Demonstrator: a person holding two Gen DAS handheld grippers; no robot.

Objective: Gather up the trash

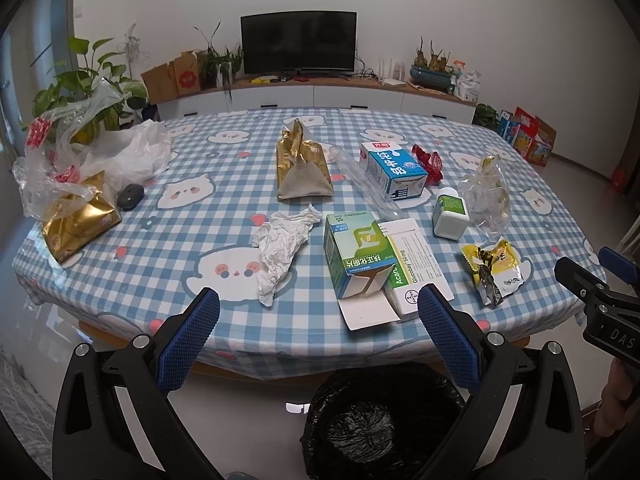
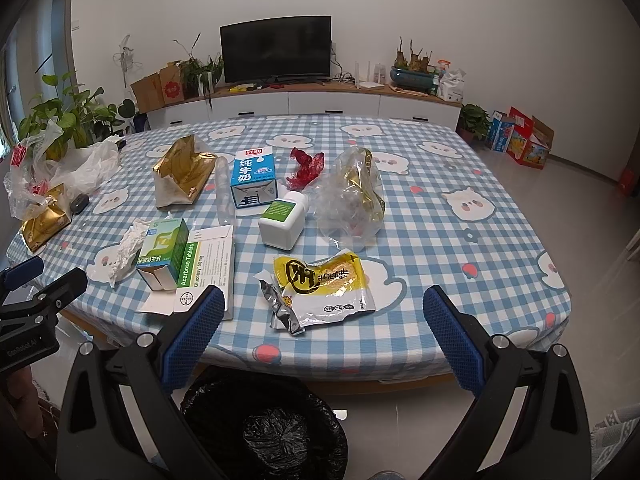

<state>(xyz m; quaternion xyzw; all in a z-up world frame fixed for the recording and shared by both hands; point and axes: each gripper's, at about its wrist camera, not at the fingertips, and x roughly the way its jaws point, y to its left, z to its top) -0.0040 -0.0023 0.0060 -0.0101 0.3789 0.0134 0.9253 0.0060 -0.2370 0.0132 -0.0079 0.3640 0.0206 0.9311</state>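
Altogether two gold bags (image 1: pixel 303 168) (image 1: pixel 78 218), two medicine boxes (image 1: pixel 356 254) (image 1: pixel 416 270), one milk carton (image 1: pixel 394 170).

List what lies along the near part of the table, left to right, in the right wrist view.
Crumpled tissue → green medicine box → white Acarbose box → yellow snack wrapper.

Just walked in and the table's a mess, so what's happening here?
A person holds two grippers over the near edge of the blue checked tablecloth, both open and empty. Litter is still spread out: a yellow snack wrapper, a crumpled white tissue, a green medicine box, a blue milk carton. The black-lined bin waits below. Nothing is picked up yet.
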